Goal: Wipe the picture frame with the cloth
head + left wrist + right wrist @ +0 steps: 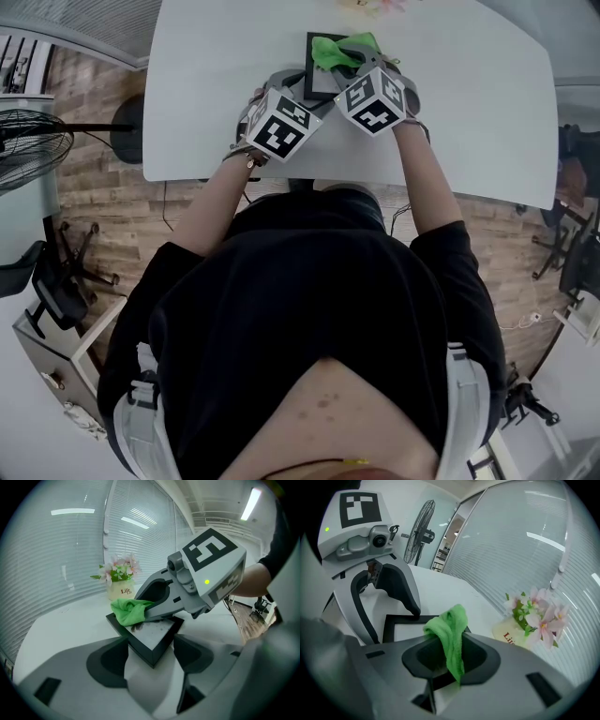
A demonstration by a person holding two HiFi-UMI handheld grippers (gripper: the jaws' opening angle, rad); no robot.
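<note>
Black rectangular picture frame (154, 634) lies on white bench (206, 112), near corner clamped between left gripper (151, 641) fingers (108, 667); right gripper (451, 648) fingers pinch green cloth (449, 623), bunched on frame just ahead.

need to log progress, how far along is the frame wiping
Done: the green cloth is picked up, pinched in the fingers of the right gripper. In hand: it rests on the far end of the picture frame, whose near corner sits between the left gripper fingers. Left: most of the glass, where dark marks show.
</note>
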